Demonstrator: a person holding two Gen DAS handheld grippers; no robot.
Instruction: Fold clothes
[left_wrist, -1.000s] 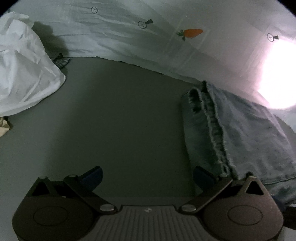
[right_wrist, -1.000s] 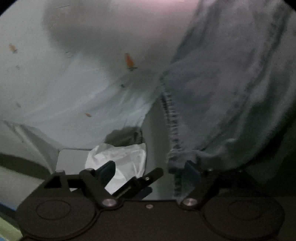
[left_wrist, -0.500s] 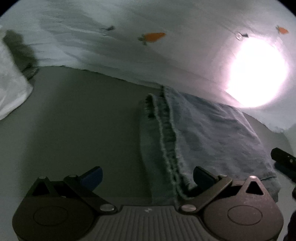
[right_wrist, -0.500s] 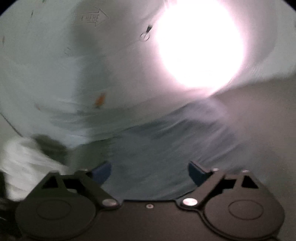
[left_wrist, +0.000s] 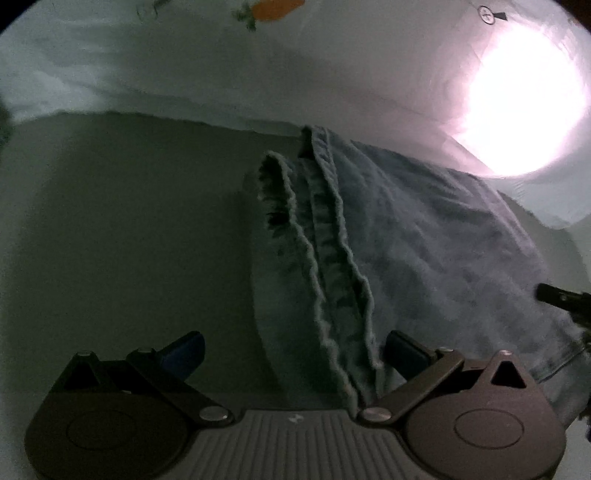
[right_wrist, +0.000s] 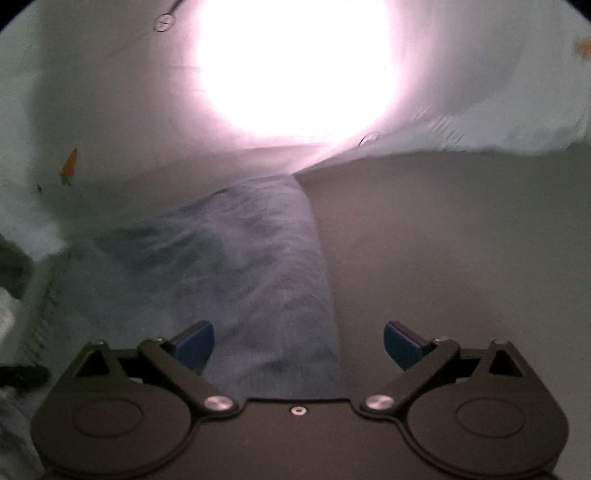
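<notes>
Carrot-print sheeting (left_wrist: 184, 74) hung pale behind everything, a bright glare (right_wrist: 295, 62) washing out part of it. Below it the grey bench (left_wrist: 122, 229) stretched wide. Folded denim jeans (left_wrist: 424, 236) lay flat on the bench, their frayed hems (left_wrist: 325, 258) stacked along the left edge and running back toward the sheeting. My left tool (left_wrist: 293, 349) sat spread wide and held nothing, those hems lying between its blue pads. My right tool (right_wrist: 298, 341) was likewise spread wide and held nothing, the jeans' right edge (right_wrist: 321, 280) lying between its pads.
</notes>
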